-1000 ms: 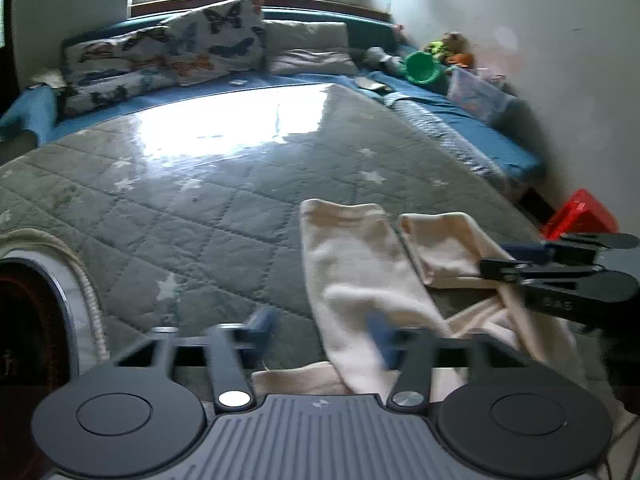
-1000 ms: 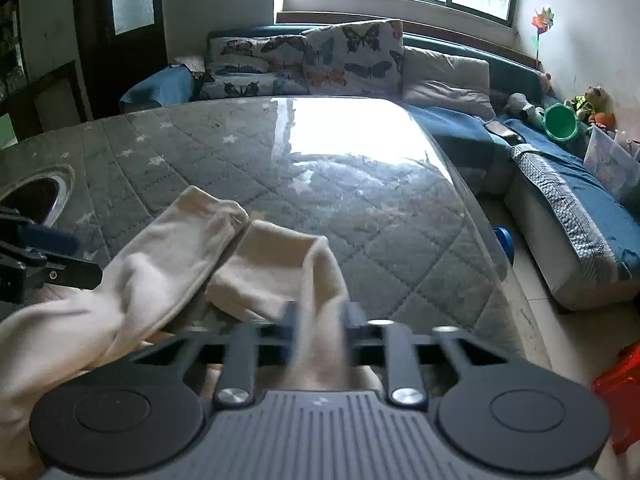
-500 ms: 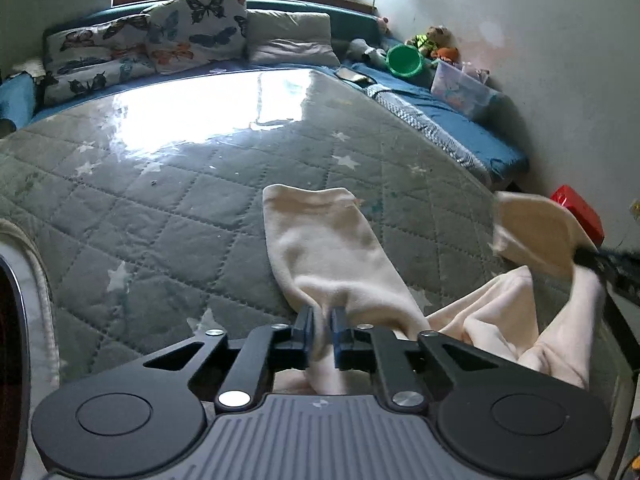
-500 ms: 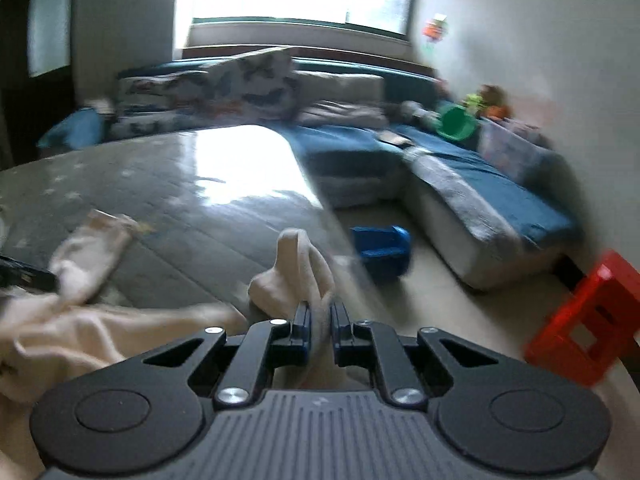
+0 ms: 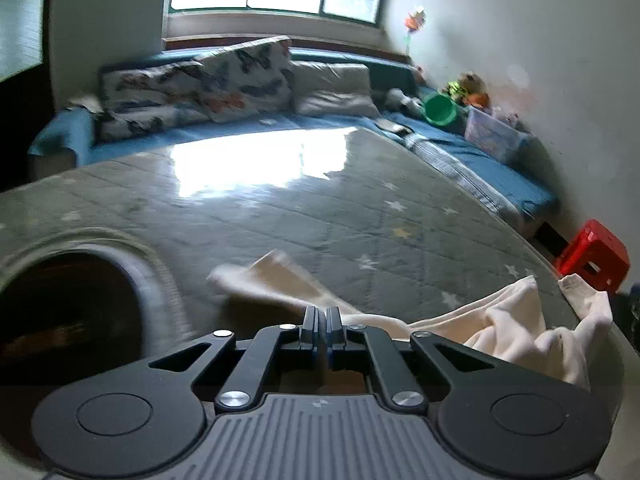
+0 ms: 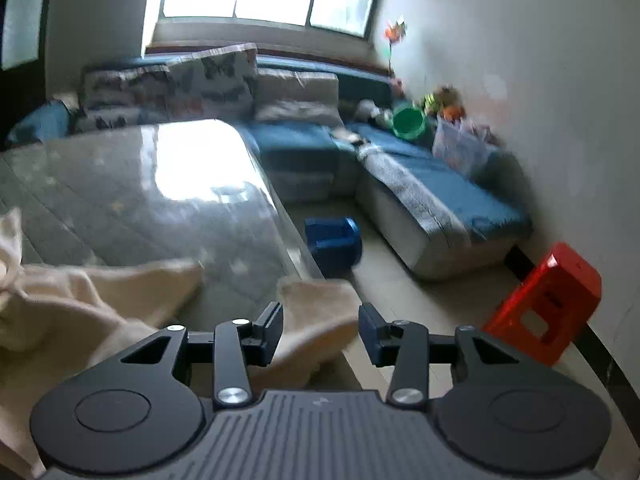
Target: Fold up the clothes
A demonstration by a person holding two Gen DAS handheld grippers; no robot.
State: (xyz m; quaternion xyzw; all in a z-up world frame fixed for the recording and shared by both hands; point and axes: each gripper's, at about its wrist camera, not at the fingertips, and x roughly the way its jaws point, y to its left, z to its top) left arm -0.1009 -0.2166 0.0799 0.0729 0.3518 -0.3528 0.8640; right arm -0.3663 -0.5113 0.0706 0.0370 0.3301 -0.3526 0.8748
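Observation:
A cream garment (image 5: 508,320) lies spread on the grey quilted star mat (image 5: 360,216). One leg (image 5: 264,276), blurred, runs up and left from my left gripper (image 5: 322,320), which is shut on it near the mat's front. In the right wrist view, the other leg (image 6: 320,304) lies at the mat's right edge. My right gripper (image 6: 322,316) straddles it with its jaws opening, and the pads stand clear of the cloth. More of the garment (image 6: 80,300) bunches up at the left.
A dark round opening (image 5: 68,312) sits in the mat at front left. A blue sofa (image 5: 500,176) with pillows wraps the back and right. On the floor to the right stand a red stool (image 6: 548,300) and a small blue stool (image 6: 334,240).
My left gripper closed on one leg and pulled it left and up. My right gripper carried the other leg to the mat's right edge and opened its jaws there.

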